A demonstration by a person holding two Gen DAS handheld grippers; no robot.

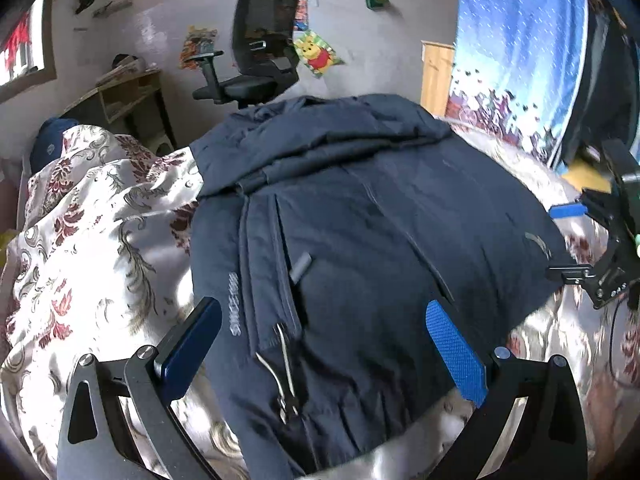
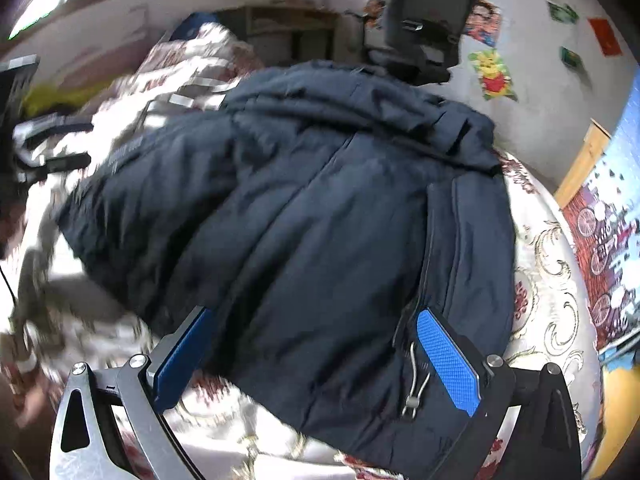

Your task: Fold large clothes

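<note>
1. Left wrist view: my left gripper (image 1: 324,344) has its jaws spread wide, holding nothing, hovering over the near hem of the navy jacket (image 1: 360,220). Jacket lies on the floral bedspread (image 1: 92,240), sides seemingly already folded in (lumpy at the collar end). A drawcord (image 1: 280,364) trails loose at the hem. My right gripper (image 1: 576,240) shows at the jacket's far side edge, also apart.
2. Right wrist view: right gripper (image 2: 316,360) jaws wide, empty, straddling the jacket's (image 2: 300,220) near edge; cord toggle (image 2: 412,396) sits just beside my blue pad (image 2: 448,364). View is blurry.
3. Risks: slick puffy fabric may slip or spring open; a shallow pinch grabs one layer only; the cord could snag a finger.
</note>
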